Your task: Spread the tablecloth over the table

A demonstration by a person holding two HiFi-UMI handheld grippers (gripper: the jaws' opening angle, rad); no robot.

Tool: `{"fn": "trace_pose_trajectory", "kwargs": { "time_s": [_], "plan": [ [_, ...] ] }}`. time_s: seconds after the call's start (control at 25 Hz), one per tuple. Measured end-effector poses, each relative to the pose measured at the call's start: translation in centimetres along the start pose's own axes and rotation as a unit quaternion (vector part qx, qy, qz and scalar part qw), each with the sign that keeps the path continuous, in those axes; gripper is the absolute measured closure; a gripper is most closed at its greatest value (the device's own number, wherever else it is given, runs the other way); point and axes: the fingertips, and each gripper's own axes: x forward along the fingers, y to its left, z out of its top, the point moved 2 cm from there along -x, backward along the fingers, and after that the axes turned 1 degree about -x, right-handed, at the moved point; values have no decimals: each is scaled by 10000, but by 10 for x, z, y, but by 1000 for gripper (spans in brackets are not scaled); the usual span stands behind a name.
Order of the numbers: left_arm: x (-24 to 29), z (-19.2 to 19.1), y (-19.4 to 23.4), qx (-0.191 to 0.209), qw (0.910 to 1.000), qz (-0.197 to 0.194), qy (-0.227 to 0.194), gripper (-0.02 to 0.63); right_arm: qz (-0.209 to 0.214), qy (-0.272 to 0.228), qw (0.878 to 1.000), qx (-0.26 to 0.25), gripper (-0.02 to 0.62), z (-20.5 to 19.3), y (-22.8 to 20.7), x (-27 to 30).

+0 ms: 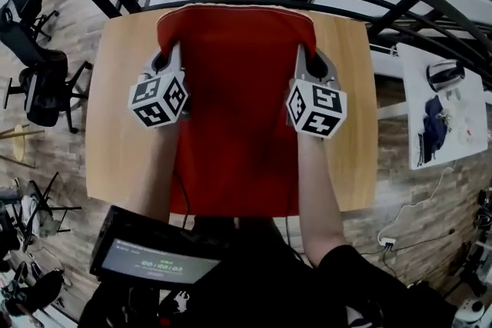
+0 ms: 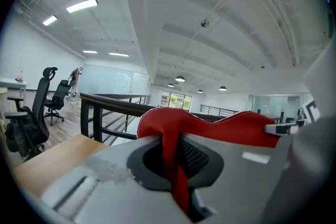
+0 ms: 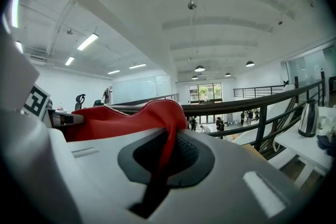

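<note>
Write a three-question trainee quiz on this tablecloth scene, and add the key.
1. True or false: the left hand-held gripper is open and empty.
2. Multiple choice: the tablecloth is A) blue, B) red, C) white.
3. Fill in: bare wood of the table shows beside the tablecloth on its left and ____ sides.

Key:
1. False; it is shut on a far corner of the tablecloth.
2. B.
3. right.
</note>
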Motion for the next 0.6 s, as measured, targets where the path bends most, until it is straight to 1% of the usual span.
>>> {"fn": "trace_pose_trajectory", "kwargs": {
  "time_s": [0.2,0.36,0.6],
  "plan": [
    [81,-20,47,132,9998,117,132,598,-24,159,9989,-440,583,-17,5,100],
    [155,-31,72,192,9991,85,356,598,-40,376,9963,-768,584,-27,-5,177],
    [262,-49,97,544,9956,-30,759,598,44,712,9858,-1521,583,-52,-27,283]
  ]
}}
